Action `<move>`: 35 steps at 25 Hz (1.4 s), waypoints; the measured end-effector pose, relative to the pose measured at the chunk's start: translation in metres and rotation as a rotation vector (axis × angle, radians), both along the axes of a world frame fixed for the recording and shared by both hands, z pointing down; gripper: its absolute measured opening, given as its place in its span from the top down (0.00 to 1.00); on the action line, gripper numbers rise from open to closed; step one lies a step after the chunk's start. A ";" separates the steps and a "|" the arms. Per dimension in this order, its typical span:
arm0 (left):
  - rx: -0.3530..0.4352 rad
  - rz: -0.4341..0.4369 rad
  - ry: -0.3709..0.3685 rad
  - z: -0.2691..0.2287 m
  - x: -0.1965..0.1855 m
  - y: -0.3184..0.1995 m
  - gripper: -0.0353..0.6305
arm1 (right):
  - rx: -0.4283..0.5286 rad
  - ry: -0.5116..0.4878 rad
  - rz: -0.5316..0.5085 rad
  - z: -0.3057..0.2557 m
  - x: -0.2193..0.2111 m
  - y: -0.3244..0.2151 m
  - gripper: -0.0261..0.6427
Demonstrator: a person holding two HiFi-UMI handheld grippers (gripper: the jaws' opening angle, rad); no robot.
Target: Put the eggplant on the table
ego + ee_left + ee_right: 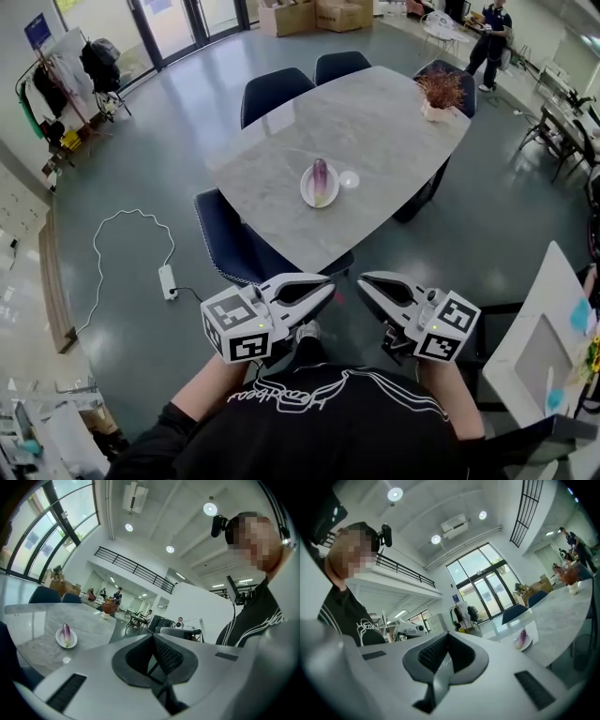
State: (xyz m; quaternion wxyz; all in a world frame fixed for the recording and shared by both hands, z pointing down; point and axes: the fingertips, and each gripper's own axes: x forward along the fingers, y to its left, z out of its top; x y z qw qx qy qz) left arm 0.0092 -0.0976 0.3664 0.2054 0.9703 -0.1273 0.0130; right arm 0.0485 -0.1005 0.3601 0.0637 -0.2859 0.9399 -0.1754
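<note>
Left gripper (323, 289), lower centre-left: jaws pressed together with nothing between them, held close to the body. This is judged a carrying posture ahead of any reach.

Eggplant (320, 177), frame centre: lies in a white plate (307, 192) on the desk (384, 122), well apart from both grippers and not yet on the desk surface itself.

Small clear dish (349, 179), just right of the plate: contents indiscernible.

Right gripper (367, 281), lower centre-right: jaws likewise closed and empty.
</note>
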 end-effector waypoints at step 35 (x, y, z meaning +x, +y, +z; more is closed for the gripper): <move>-0.035 0.014 0.031 0.021 -0.007 0.162 0.94 | -0.078 0.037 0.009 0.050 -0.003 0.160 0.95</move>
